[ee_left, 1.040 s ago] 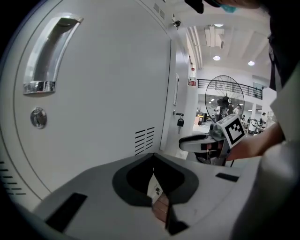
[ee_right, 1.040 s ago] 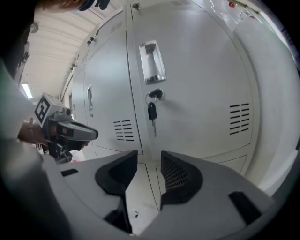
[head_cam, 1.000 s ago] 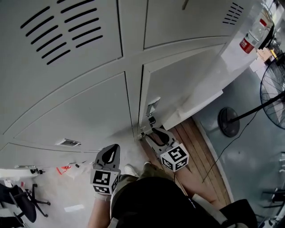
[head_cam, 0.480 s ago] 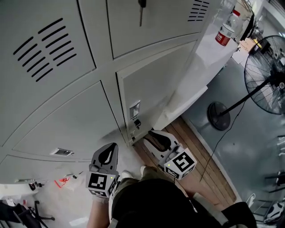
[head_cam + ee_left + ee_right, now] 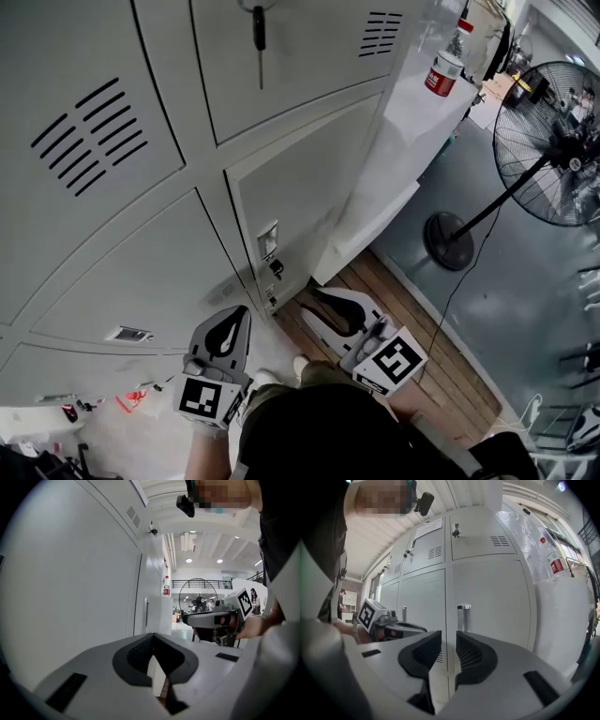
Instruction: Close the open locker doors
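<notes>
Checking the bank of grey sheet-metal lockers (image 5: 187,234): every door in view is sitting flush, including the lower-right grey door (image 5: 309,178) with its small silver latch (image 5: 268,241), just beyond the right gripper (image 5: 448,641), so any contents are staying hidden. Judging this closing step done; the next move is calling for finding any door left ajar. Left gripper (image 5: 152,637) pads are pressing together, empty. Right gripper jaws have just been closing and are standing slightly apart, nothing between.
</notes>
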A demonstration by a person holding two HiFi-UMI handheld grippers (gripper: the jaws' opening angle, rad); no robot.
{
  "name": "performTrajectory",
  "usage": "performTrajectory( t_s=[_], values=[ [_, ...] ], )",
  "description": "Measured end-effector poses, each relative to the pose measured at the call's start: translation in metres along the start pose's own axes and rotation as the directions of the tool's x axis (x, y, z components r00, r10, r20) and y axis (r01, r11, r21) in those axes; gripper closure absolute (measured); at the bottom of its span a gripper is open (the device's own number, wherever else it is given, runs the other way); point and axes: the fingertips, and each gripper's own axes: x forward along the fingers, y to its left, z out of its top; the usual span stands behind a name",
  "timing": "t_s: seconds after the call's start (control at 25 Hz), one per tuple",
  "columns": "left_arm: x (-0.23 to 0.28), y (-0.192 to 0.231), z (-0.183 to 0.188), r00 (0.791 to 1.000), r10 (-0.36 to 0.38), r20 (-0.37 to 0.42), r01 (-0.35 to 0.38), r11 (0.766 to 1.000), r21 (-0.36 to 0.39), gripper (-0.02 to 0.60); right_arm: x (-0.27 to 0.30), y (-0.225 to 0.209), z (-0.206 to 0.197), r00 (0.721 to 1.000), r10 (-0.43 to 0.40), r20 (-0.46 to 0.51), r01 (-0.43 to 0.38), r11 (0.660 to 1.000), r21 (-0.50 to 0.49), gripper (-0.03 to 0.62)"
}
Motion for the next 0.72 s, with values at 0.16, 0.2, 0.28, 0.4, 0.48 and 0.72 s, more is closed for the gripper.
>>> performTrajectory(
  t_s=[0.16, 0.2, 0.28, 0.4, 0.48, 0.72],
  values=[
    [-0.001, -0.01, 0.006, 0.999, -0.042, 0.004, 0.042, 0.999, 0.003, 0.574, -0.007, 0.006, 0.012, 1.0, -0.004, 0.011, 0.005, 1.0, -0.01, 0.487],
    [-0.001, -0.011, 0.007, 0.999, -0.046, 0.004, 0.046, 0.999, 0.005, 0.574, -0.008, 0.008, 0.014, 1.0, -0.005, 0.013, 0.005, 1.0, -0.013, 0.487],
    [-0.002, -0.013, 0.008, 0.999, -0.05, 0.004, 0.05, 0.999, 0.004, 0.574, -0.01, 0.01, 0.016, 1.0, -0.004, 0.016, 0.004, 1.0, -0.014, 0.487],
    [-0.003, -0.014, 0.008, 0.998, -0.058, 0.002, 0.058, 0.998, 0.005, 0.574, -0.011, 0.011, 0.013, 1.0, -0.005, 0.004, 0.005, 1.0, -0.01, 0.488],
    [-0.002, -0.015, 0.007, 0.998, -0.065, -0.006, 0.065, 0.998, 0.009, 0.574, -0.011, 0.01, 0.009, 1.0, -0.011, -0.009, 0.011, 1.0, -0.009, 0.491],
    [-0.002, -0.014, 0.007, 0.998, -0.058, -0.006, 0.058, 0.998, 0.009, 0.574, -0.011, 0.008, 0.009, 1.0, -0.002, 0.0, 0.002, 1.0, 0.007, 0.493]
  ],
)
